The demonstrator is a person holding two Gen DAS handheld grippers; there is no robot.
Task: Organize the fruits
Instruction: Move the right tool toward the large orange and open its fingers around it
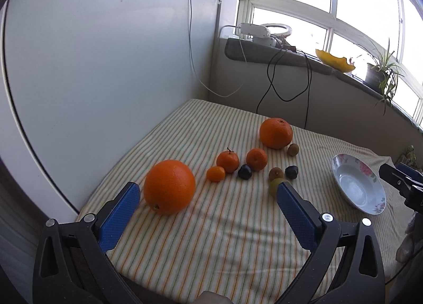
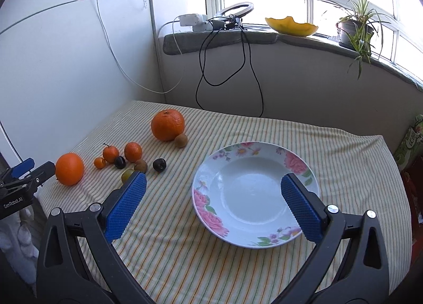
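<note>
Both grippers gape, holding nothing: the left gripper (image 1: 208, 195) beside the nearest orange (image 1: 169, 186) at the table's (image 2: 343, 161) left edge, the right gripper (image 2: 213, 190) above the floral plate (image 2: 211, 179) toward its right edge.

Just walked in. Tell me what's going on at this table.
A person holds a two-finger gripper in each hand over a table with a striped cloth, about to sort fruit. Nothing is picked up yet: the left gripper is open near the nearest big orange, and the right gripper is open over the flowered plate, which holds nothing. A second big orange, small mandarins, kiwis, dark plums and a greenish fruit sit loose on the cloth to the plate's left.
</note>
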